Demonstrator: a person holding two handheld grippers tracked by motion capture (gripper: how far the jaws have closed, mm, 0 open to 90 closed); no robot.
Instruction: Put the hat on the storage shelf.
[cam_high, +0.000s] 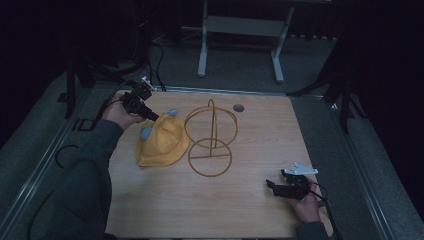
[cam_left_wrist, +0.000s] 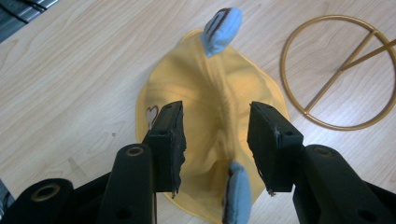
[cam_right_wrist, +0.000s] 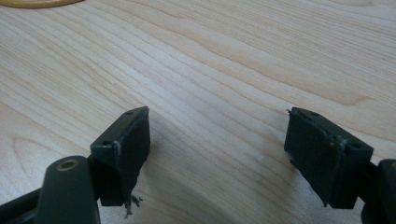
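The wooden table (cam_high: 240, 200) is the largest thing in sight, and the yellow hat (cam_high: 162, 142) serves as the landmark. The hat lies flat on the table's left half, its near rim well clear of the table's near edge and its left rim not far from the table's left edge. Bare wood stretches wide on the near side of the hat and far to its right, past the stand.

Just right of the hat stands the gold wire hat stand (cam_high: 211, 137), its round base ring (cam_left_wrist: 343, 74) close beside the hat's rim but apart from it, its upright loop rising on the far side.

The left gripper (cam_left_wrist: 217, 140) hovers over the hat's far-left part with its jaws spread, one on either side of the crown's centre seam, gripping nothing. Well to the right of the hat, beyond the stand and near the table's near-right corner, the right gripper (cam_right_wrist: 217, 154) sits low over bare wood, jaws wide apart and empty.

Two small blue ears (cam_left_wrist: 222, 25) stick up from the hat, one at each end of the seam.
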